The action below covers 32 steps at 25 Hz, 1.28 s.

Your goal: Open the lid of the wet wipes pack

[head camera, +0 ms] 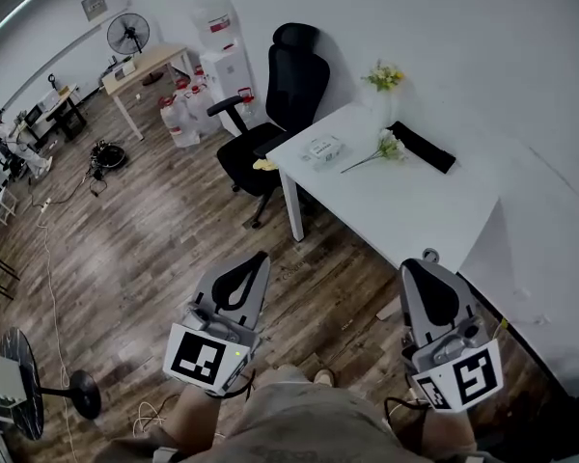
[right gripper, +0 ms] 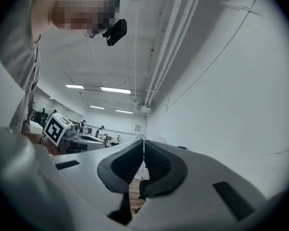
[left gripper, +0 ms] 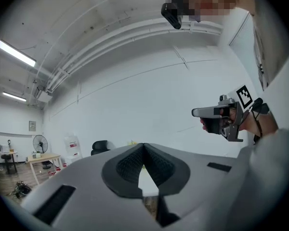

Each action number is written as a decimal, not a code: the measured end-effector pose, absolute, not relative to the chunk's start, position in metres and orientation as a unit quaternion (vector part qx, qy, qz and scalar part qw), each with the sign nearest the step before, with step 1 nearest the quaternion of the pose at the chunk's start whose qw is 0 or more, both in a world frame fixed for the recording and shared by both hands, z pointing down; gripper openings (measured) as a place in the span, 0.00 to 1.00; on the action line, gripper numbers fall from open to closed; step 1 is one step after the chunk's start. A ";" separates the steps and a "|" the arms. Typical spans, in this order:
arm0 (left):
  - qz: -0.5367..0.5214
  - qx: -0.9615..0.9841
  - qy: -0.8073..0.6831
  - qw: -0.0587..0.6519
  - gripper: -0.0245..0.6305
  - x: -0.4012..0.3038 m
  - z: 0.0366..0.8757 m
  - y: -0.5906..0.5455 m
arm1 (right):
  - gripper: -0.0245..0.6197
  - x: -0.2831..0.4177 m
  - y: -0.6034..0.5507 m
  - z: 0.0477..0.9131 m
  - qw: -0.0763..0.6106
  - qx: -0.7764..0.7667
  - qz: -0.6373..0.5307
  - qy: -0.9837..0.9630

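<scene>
The wet wipes pack (head camera: 323,148) lies flat on the white table (head camera: 415,210), near its far left corner, well ahead of both grippers. My left gripper (head camera: 260,258) is held low over the wood floor, its jaws closed tip to tip with nothing between them (left gripper: 143,145). My right gripper (head camera: 426,259) hovers near the table's front edge, also shut and empty (right gripper: 143,142). Both point roughly level towards the table. Each gripper view catches the other gripper off to the side; the pack itself is not visible in either.
A black office chair (head camera: 288,95) stands at the table's left end. On the table are a flower stem (head camera: 378,152), a vase of flowers (head camera: 384,79) and a black flat object (head camera: 422,147). Water bottles (head camera: 188,109), a wooden desk (head camera: 145,66) and a fan (head camera: 127,34) stand further back.
</scene>
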<state>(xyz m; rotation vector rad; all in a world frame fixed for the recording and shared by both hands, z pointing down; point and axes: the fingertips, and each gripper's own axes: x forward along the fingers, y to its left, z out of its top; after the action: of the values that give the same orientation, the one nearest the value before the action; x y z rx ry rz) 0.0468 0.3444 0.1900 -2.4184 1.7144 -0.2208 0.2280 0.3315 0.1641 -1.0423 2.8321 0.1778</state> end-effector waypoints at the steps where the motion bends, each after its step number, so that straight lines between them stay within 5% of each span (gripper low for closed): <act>1: -0.073 -0.810 0.575 0.085 0.06 0.048 0.190 0.343 | 0.09 0.231 0.330 0.164 0.062 -0.349 0.061 0.933; 6: -0.072 -0.807 0.581 0.084 0.06 0.049 0.194 0.332 | 0.10 0.230 0.322 0.166 0.069 -0.336 0.057 0.938; 9: -0.066 -0.808 0.580 0.081 0.06 0.049 0.195 0.320 | 0.35 0.221 0.309 0.170 0.058 -0.331 0.066 0.940; 32: -0.100 -0.822 0.559 0.040 0.06 -0.047 0.236 0.092 | 0.36 0.117 0.072 0.235 -0.034 -0.348 0.026 0.936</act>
<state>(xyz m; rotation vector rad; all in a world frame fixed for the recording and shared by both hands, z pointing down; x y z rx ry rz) -0.0466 0.0924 0.2357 -2.5187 1.7127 -0.3070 0.1168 0.0717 0.2348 -1.1193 3.0079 0.0834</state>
